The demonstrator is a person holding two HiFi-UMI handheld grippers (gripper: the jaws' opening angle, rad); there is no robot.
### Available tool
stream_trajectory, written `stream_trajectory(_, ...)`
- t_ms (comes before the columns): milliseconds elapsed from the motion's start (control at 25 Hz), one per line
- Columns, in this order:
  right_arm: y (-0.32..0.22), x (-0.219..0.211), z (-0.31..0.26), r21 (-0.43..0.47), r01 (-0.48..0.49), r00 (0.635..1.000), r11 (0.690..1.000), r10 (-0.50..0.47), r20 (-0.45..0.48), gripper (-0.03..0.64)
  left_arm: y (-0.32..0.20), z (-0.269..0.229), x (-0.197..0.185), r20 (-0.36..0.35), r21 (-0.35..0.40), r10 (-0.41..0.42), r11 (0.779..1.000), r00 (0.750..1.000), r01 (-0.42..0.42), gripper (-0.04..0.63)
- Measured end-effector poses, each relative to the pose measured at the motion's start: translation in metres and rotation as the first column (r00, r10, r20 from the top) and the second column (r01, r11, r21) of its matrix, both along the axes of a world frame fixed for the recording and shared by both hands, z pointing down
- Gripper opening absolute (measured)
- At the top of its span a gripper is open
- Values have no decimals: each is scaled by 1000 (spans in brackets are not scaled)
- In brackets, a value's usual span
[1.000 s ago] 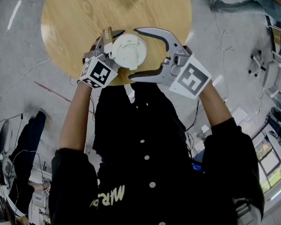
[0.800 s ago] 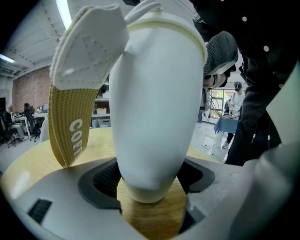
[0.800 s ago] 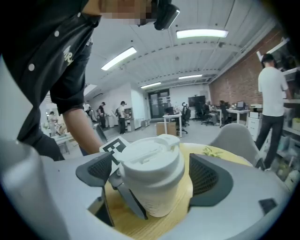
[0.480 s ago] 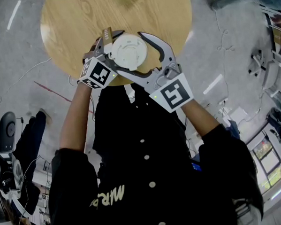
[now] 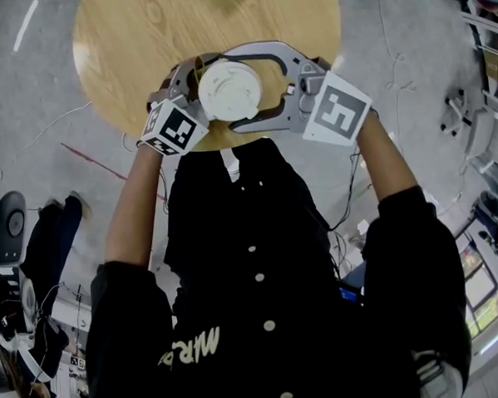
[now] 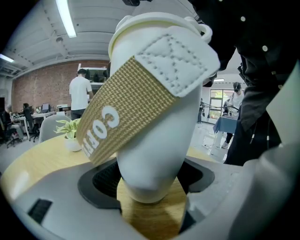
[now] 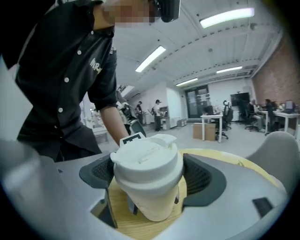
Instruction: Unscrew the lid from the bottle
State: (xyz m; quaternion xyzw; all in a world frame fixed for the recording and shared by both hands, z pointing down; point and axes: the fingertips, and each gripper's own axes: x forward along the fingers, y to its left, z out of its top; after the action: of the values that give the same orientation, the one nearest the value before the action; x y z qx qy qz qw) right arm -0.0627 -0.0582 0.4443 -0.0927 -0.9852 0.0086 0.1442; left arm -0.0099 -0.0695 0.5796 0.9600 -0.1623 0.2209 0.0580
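the white bottle (image 6: 154, 140) is held over the near edge of the round wooden table (image 5: 141, 41), close in front of the person's chest. its lower body is clamped between the jaws of the left gripper (image 6: 150, 180), whose dark pads are pressed on either side just above the rounded base. a woven tan strap (image 6: 126, 108) with a stitched white tab is seen slanting across the bottle's side. whether the base is rested on the wood cannot be told.

the lid (image 7: 147, 161) is still seated on the bottle's top. it is enclosed from the other side by the right gripper (image 7: 149, 176); these jaws have just been closing and are now set against both sides of the lid's rim. in the head view the lid (image 5: 229, 89) is ringed by the curved grey jaws.
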Motion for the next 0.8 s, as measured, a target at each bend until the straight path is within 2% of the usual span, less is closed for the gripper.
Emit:
stream_trajectory(80,3,0,3,-9,61,998,998,-61,-31,445,1,1,-1,2,-1,-1,1000,1000,1,359)
stream_trajectory(200,5,4,4,-12,52,997,999,-53,-49,445,3,0,3,4,0,0,1000,1000,0,359)
stream_trajectory(280,2,11,2,-20,12,998,1000,-13,-60,447,1,-4,8,5,0,0,1000,1000,0,359)
stream_trajectory(360,0,18,0,-37,-47,996,998,44,-75,488,-2,-7,9,5,-1,0,1000,1000,0,359)
stream_trajectory(440,-2,22,-2,-48,-148,986,988,144,-79,500,-2,-7,8,4,-2,-1,1000,1000,1,359)
stream_trajectory(520,-5,22,-4,-46,-284,957,958,280,-68,500,-1,-6,5,2,-3,0,1000,1000,0,359)
stream_trajectory(600,-7,19,-5,-55,-404,914,913,401,-64,500,-1,-6,4,2,-2,1,1000,1000,-1,359)
stream_trajectory(680,-5,16,-4,-61,-473,881,879,469,-65,500,-1,-7,5,3,-2,1,1000,1000,-1,359)
stream_trajectory(800,-7,14,-5,-28,-531,847,847,531,-32,486,0,-6,7,5,-4,0,1000,1000,0,359)
